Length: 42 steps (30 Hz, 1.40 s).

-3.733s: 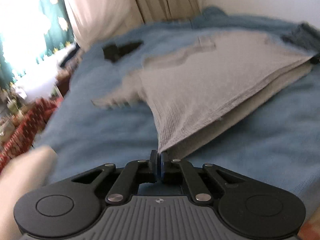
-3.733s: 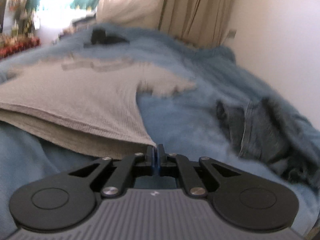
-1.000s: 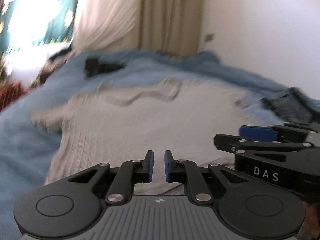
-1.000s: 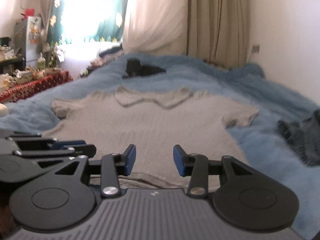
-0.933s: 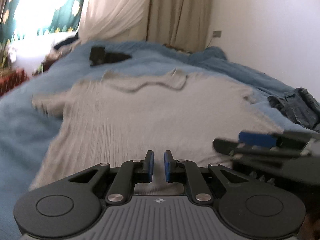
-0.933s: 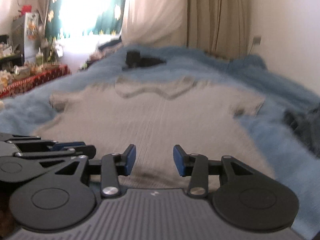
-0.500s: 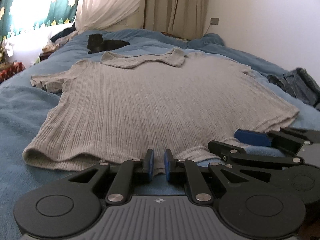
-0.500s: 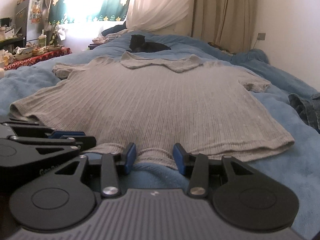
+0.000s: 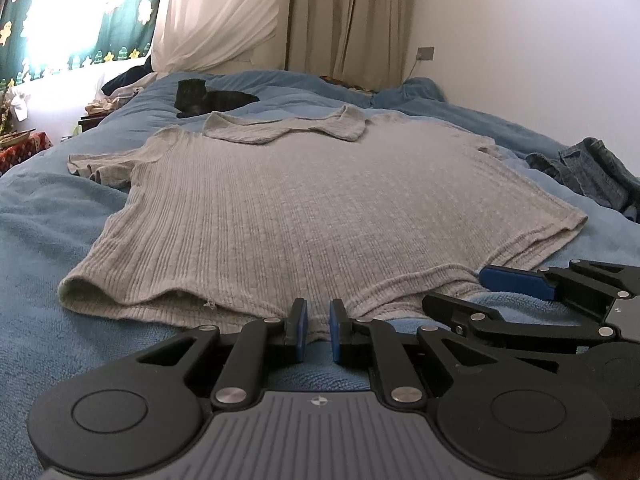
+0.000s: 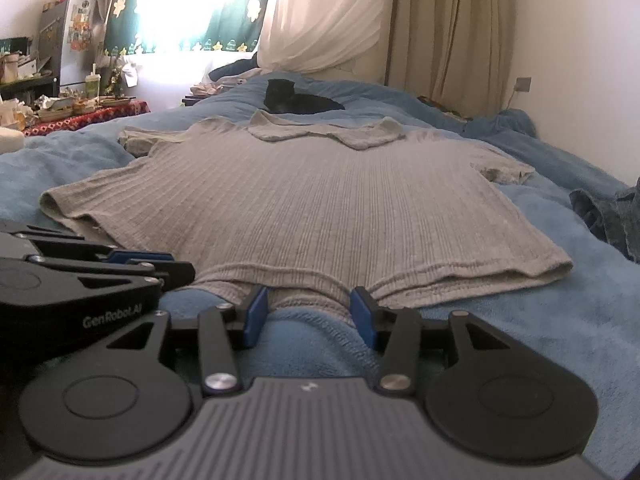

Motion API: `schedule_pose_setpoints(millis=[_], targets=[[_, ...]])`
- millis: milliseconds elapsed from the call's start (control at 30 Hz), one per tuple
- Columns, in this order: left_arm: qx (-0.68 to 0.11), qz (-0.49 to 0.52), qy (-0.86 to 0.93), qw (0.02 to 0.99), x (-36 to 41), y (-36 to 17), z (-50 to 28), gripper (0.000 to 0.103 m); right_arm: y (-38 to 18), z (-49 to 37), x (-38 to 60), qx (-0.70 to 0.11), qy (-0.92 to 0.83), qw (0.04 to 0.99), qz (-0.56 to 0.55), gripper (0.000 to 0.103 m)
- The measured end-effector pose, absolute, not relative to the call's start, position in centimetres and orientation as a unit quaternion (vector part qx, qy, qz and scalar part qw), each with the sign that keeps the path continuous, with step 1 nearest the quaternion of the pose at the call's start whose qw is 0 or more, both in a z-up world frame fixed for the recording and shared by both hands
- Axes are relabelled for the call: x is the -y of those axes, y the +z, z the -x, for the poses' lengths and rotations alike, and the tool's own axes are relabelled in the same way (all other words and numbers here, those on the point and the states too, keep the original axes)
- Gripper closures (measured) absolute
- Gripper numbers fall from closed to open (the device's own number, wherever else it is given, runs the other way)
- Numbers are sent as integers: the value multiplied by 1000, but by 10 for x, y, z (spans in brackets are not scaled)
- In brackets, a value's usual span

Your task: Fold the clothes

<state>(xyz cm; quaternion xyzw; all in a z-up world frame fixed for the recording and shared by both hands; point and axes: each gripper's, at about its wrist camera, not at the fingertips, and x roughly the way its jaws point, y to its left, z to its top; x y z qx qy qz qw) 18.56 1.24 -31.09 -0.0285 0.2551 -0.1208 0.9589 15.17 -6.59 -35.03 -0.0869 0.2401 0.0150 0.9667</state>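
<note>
1. Grey ribbed short-sleeved knit top (image 9: 304,200) lies spread flat on the bed w/ a blue fleecy blanket (image 9: 36,240), collar at the far end, hem nearest the cameras; both sleeves out to the sides, hem slightly wavy & lifted at its left corner
2. Left gripper (image 9: 318,330): black w/ blue pads, sits low at the near hem, about mid-hem. Its fingers (image 9: 299,326) stand only a narrow slit apart; hem edge lies right at the tips, but can't tell if any cloth is actually in the slit. Nothing visibly pinched
3. Right gripper (image 10: 311,312): same build, just beside the left one, also at the near hem. Fingers (image 10: 256,312) roughly half open & opening; a small bulge of hem plus a hump of blanket sits betw. them, pads not pressing on it
4. In the left wrist view the right gripper shows at the lower right edge, turned side-on, its blue pad just off the hem; in the right wrist view the left gripper shows at the lower left, close alongside
5. Crumpled dark blue denim garment (image 9: 588,176) lies on the blanket right of the top, apart from it
6. Black cat (image 10: 294,100) lies on the bed beyond the collar
7. Beige curtains (image 10: 440,28) & a bright window behind; cluttered side table w/ red patterned cloth (image 10: 84,118) at far left
</note>
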Motion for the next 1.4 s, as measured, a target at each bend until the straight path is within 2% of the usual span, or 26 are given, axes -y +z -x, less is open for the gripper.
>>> schedule_pose_setpoints(millis=[67, 133, 333, 400, 500, 633, 700, 767, 833, 1000, 1100, 1167, 1300, 1400], targets=[[-256, 34, -121, 958, -14, -309, -185, 89, -347, -149, 66, -235, 14, 968, 90, 47], [-260, 43, -124, 957, -16, -306, -183, 89, -345, -144, 68, -229, 7, 970, 85, 33], [-251, 36, -136, 958, -24, -292, -170, 83, -333, -128, 79, -228, 25, 970, 87, 15], [-239, 14, -137, 961, -26, -285, -162, 77, -325, -122, 87, -224, 26, 971, 80, 12], [-227, -47, -130, 964, -29, -280, -151, 76, -311, -116, 102, -221, 17, 973, 71, 12], [-215, -140, -125, 958, -38, -273, -142, 76, -290, -109, 124, -216, 9, 970, 115, 13], [-208, -185, -122, 953, -45, -269, -140, 75, -283, -106, 130, -212, 13, 962, 171, 15], [-211, -217, -127, 945, -52, -265, -143, 65, -278, -104, 134, -207, 20, 950, 232, 16], [-214, -249, -138, 935, -57, -263, -147, 60, -278, -105, 136, -208, 32, 934, 289, 23], [-201, -355, -150, 900, -58, -270, -153, 61, -297, -107, 129, -206, 73, 876, 429, 34], [-188, -420, -166, 872, -52, -277, -153, 60, -312, -105, 121, -179, 89, 835, 513, 35], [-177, -454, -175, 856, -47, -281, -152, 60, -317, -106, 119, -168, 101, 815, 545, 37], [-168, -493, -195, 831, -44, -287, -157, 60, -326, -108, 118, -169, 125, 773, 598, 52], [-167, -512, -209, 816, -47, -288, -160, 60, -328, -111, 123, -173, 137, 750, 624, 52]])
